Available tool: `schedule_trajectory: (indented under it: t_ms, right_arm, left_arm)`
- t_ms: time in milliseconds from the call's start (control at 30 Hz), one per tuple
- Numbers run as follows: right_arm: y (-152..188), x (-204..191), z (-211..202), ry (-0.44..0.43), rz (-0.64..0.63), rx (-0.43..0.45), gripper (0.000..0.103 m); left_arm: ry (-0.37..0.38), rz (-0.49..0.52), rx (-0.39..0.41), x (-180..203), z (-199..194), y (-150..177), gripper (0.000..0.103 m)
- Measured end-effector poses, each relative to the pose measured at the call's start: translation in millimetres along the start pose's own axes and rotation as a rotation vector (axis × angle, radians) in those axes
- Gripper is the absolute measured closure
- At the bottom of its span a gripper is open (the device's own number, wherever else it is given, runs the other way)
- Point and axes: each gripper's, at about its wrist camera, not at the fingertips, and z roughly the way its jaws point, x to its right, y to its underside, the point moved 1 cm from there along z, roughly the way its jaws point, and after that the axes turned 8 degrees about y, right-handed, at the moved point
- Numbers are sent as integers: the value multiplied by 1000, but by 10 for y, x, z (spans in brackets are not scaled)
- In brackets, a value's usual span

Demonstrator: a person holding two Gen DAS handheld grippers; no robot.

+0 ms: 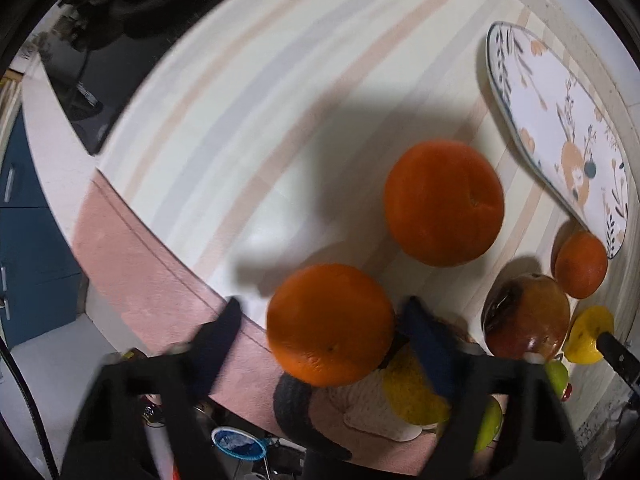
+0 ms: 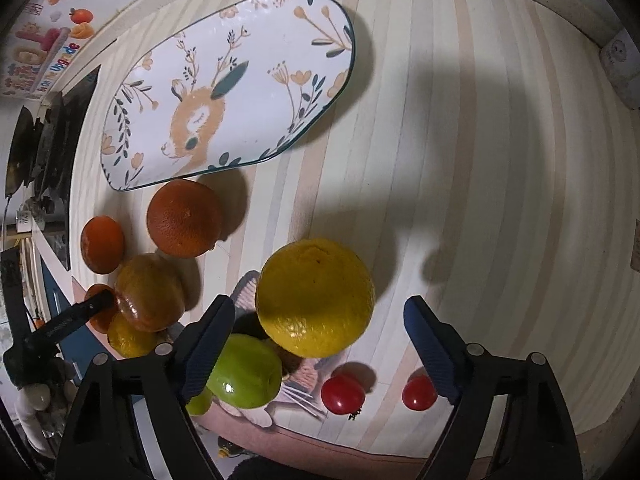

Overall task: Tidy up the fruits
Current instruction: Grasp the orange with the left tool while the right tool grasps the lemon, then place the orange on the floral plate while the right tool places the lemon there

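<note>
Three round oranges (image 2: 184, 218) (image 2: 102, 244) (image 1: 330, 324); two yellow citrus fruits (image 2: 314, 298) (image 2: 130, 338); two green apples (image 2: 246, 374) (image 2: 199, 402); two red cherry tomatoes (image 2: 343, 395) (image 2: 419, 393); one reddish-brown apple (image 2: 149, 292); one oval deer-patterned ceramic plate (image 2: 240, 80).

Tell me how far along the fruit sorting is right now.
Nothing looks done: the deer plate is bare and every fruit sits on the striped cloth. In hand: the left hand-held gripper straddles an orange, pads apparently not pressing; the right hand-held gripper straddles the big yellow citrus, open. Left: the other oranges, apples and tomatoes.
</note>
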Motion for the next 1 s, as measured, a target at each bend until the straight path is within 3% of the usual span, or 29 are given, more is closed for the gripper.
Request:
schedule_trajectory:
  t_ms: [167, 300, 600, 767, 900, 1000]
  right_arm:
    - [-17, -76, 117, -41, 11, -28, 37]
    - [20, -179, 110, -12, -26, -8, 37]
    - [-75, -301, 107, -2, -60, 1, 37]
    - [-71, -243, -221, -60, -63, 51, 37]
    - [-263, -321, -558, -110, -70, 115, 37]
    - [-524, -413, -720, -123, -73, 160, 37]
  left_arm:
    - [2, 9, 28, 40, 18, 114, 41]
    - [21, -10, 41, -7, 2, 174, 42]
    - [-15, -10, 69, -244, -95, 283, 42]
    - [14, 8, 118, -251, -454, 320, 42]
    - [93, 84, 208, 69, -968, 282, 42]
    - [149, 157, 229, 533, -1251, -26, 42]
